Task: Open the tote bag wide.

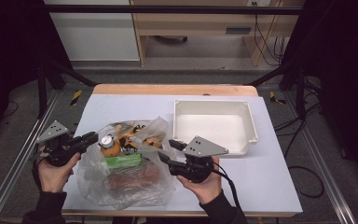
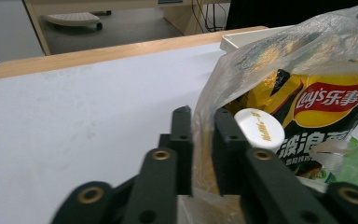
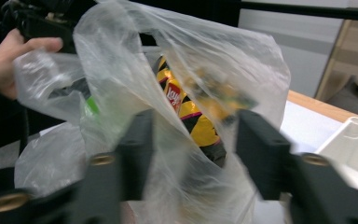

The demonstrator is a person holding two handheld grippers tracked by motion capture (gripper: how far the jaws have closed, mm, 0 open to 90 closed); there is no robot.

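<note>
Now, as I see it from my station:
Left gripper (image 1: pixel 92 137): my jaws pinch a fold of the clear plastic bag (image 1: pixel 126 186) at its left edge; in the left gripper view the film (image 2: pixel 204 140) is squeezed thin between the two black fingers (image 2: pixel 182 140).
Right gripper (image 1: pixel 168 150): jaws spread about halfway, with the bag's right-hand film bulging loosely between them; in the right gripper view the pads (image 3: pixel 261 154) stand clear of the plastic, so nothing is held.
Bag: lies on the near left of the white table (image 1: pixel 270 177), mouth gaping toward the far side, between my two grippers.
Contents: a yellow-and-black Lay's crisp packet (image 2: pixel 317 116), a white round cap (image 2: pixel 259 129), something green (image 1: pixel 123 161) and something reddish brown (image 1: pixel 133 176) nearer me.
White tray (image 1: pixel 249 122): on the far right, just beside the bag, apart from both grippers.
</note>
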